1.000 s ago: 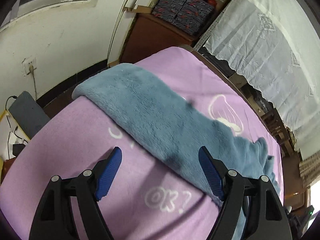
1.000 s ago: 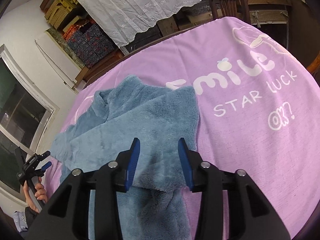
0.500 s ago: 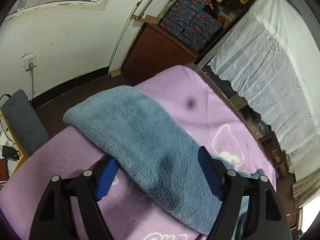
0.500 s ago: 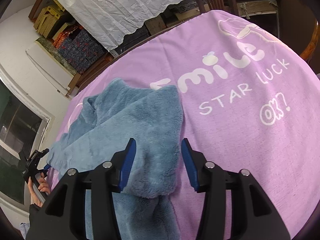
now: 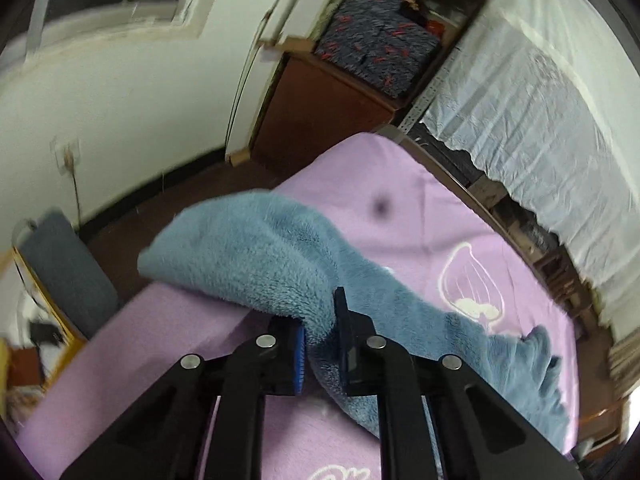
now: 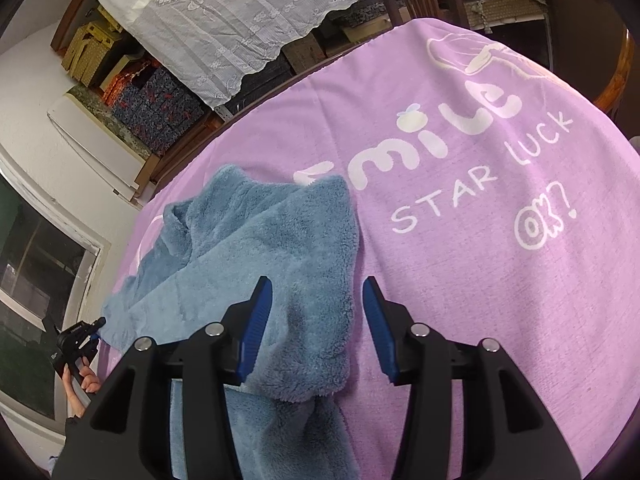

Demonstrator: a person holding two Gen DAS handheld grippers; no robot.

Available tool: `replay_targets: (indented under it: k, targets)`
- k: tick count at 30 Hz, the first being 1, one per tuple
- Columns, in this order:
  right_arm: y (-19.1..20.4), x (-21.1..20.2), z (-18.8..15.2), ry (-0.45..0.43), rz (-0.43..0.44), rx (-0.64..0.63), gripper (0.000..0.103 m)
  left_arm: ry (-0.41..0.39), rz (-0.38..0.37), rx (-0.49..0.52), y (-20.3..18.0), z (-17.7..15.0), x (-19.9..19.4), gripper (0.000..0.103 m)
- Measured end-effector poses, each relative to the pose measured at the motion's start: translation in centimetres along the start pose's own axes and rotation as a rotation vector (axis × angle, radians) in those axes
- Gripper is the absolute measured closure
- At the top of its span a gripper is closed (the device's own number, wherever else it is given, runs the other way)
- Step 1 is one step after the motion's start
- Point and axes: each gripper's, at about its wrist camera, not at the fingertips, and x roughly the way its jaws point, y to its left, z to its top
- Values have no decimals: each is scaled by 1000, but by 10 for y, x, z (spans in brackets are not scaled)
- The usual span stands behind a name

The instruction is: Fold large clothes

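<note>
Left tool just clamped the blue fleece garment.

A table is covered by a purple cloth printed with white words and drawings. Behind it, shelves are hidden by a white lace curtain. Dark blue patterned boxes are stacked on a brown wooden cabinet.

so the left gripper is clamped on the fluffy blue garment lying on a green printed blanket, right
Not quite: the blanket is purple, not green, as the right wrist view shows. The left gripper is indeed clamped on the fluffy blue garment.
</note>
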Motion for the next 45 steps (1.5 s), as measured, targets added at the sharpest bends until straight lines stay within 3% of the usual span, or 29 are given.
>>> replay_targets:
  k: [8, 13, 16, 25, 31, 33, 35, 37, 41, 45]
  targets:
    - [1, 0, 1, 14, 30, 16, 56, -88, 21, 218, -78, -1, -47, 91]
    - [2, -4, 2, 7, 43, 17, 56, -145, 19, 380, -143, -23, -72, 91]
    - [0, -4, 3, 8, 48, 22, 56, -153, -23, 462, -188, -47, -83, 91]
    - [-5, -5, 6, 10, 64, 45, 56, -51, -118, 679, -283, -146, -60, 90]
    - [-11, -5, 9, 15, 76, 68, 55, 59, -63, 782, -296, -208, -3, 88]
    - [-12, -5, 9, 19, 80, 74, 55, 80, -32, 831, -295, -222, 7, 67]
    - [-12, -5, 9, 20, 81, 73, 55, 51, -8, 879, -293, -228, 1, 45]
    - [-12, -4, 10, 20, 81, 68, 55, 30, -15, 918, -291, -231, -11, 31]
    - [-8, -5, 8, 16, 81, 54, 55, -27, -30, 975, -273, -223, -45, 20]
    - [-3, -7, 7, 8, 83, 31, 55, -66, -17, 893, -243, -193, -65, 17]
